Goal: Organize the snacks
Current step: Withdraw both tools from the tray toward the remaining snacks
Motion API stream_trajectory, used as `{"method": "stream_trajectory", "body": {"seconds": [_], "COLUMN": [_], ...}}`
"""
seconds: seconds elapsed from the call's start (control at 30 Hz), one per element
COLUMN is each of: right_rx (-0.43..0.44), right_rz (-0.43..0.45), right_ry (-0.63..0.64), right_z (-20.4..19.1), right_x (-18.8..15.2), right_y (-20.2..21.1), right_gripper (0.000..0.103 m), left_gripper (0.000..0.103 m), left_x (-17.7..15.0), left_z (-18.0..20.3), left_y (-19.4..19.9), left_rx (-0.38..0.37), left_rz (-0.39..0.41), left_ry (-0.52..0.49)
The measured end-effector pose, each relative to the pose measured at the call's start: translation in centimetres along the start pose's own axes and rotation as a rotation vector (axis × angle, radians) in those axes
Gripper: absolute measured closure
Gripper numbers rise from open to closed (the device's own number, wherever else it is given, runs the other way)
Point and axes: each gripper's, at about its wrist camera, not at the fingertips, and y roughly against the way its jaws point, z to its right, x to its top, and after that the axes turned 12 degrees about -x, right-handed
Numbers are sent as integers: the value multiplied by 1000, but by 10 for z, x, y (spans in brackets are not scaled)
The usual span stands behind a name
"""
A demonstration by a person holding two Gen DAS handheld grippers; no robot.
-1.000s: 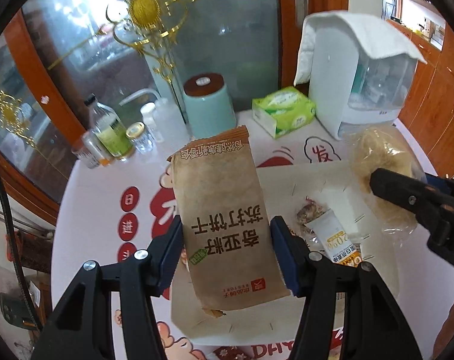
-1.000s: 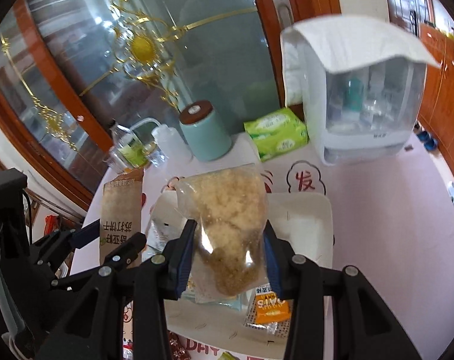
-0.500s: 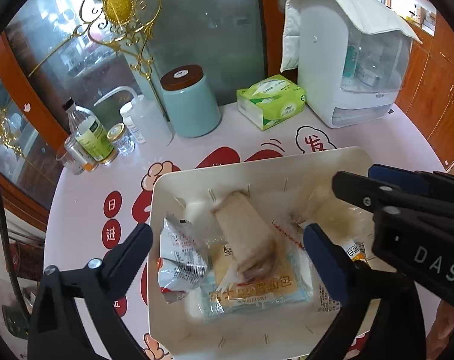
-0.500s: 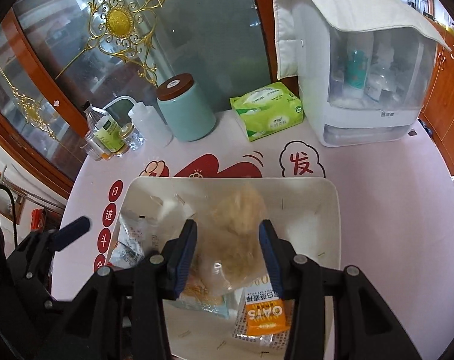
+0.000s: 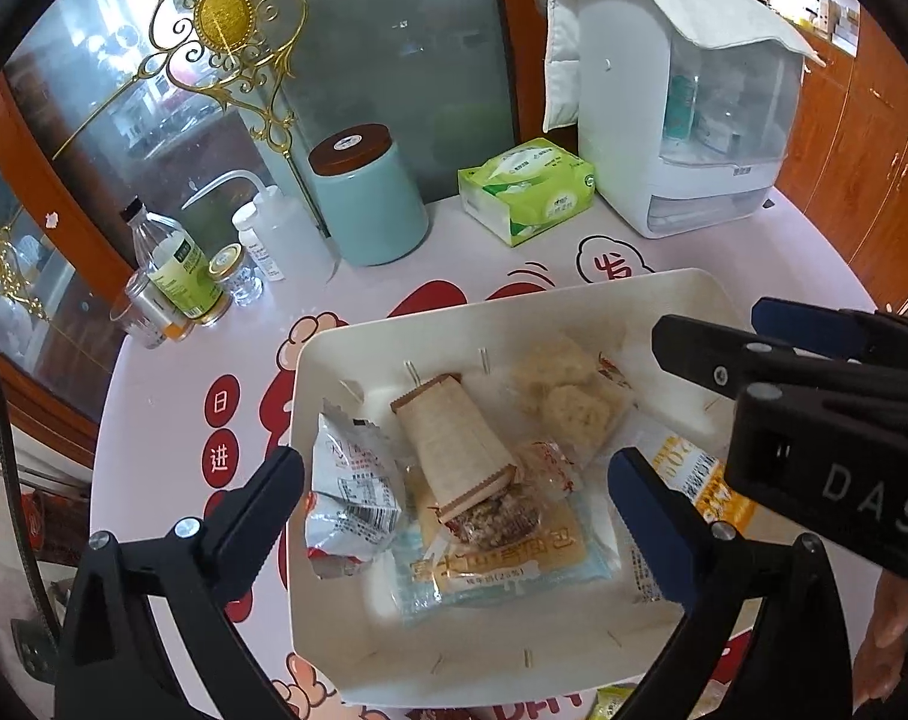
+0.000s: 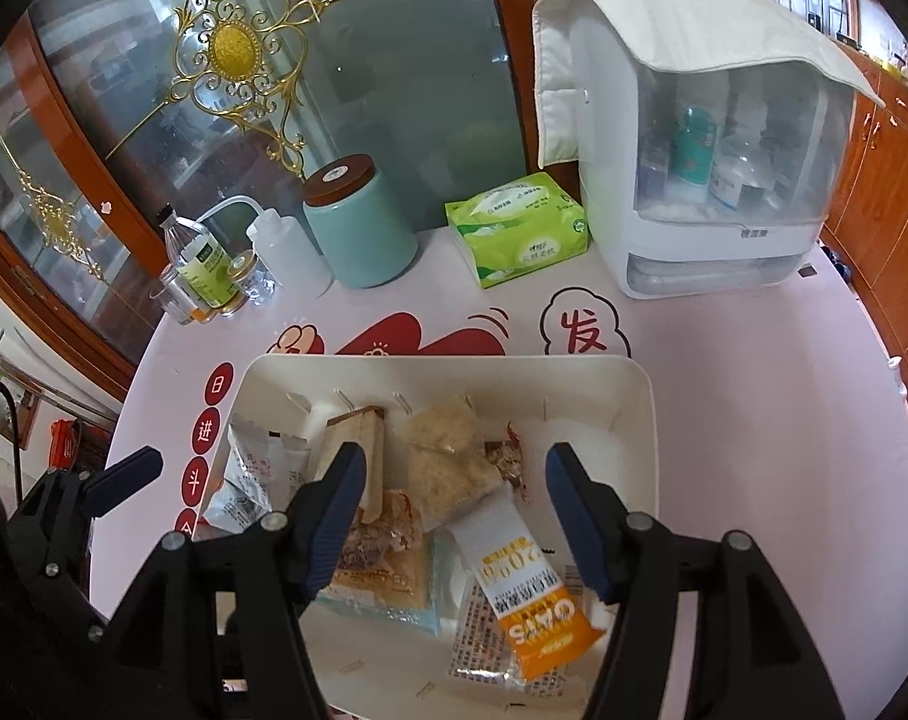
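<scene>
- The white tray [image 6: 637, 420] stood on the pink table [image 6: 754, 420], and all the snacks were lying inside it in one loose pile.
- The brown paper cracker packet [image 5: 454, 444] was lying tilted on top of the pile, with its far end against the back wall of the tray.
- The clear bag of pale floss [image 6: 448, 456] was lying just beside the cracker packet, toward the middle of the tray.
- A silver crumpled packet [image 5: 352, 498] was near the left wall, a flat bread packet [image 5: 502, 564] was under the others, and an orange oat bar [image 6: 538, 618] was at the front.
- The left gripper [image 5: 454, 498] had its fingers very wide apart above the pile, with nothing between the pads.
- The right gripper [image 6: 454, 510] had its jaws just been opening; the fingers were apart, and the floss bag was below them, not pressed by the pads.
- The right part of the tray floor was bare and white.
- Behind the tray, the teal canister [image 6: 358, 228], the green tissue pack [image 6: 517, 228] and the white cabinet [image 6: 712, 180] stood well apart from the tray rim.
- The bottles [image 6: 202, 270] stood at the far left edge of the table.
</scene>
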Motion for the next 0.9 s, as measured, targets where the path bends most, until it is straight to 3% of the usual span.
{"method": "stream_trajectory", "body": {"seconds": [0.9], "right_rx": [35], "right_rz": [-51], "right_ry": [57], "right_z": [9], "right_x": [-44], "right_y": [48], "right_gripper": [40], "left_gripper": [2], "left_x": [-42], "left_z": [4], "left_y": [58], "left_rx": [-9], "left_rz": [19], "left_ry": [51]}}
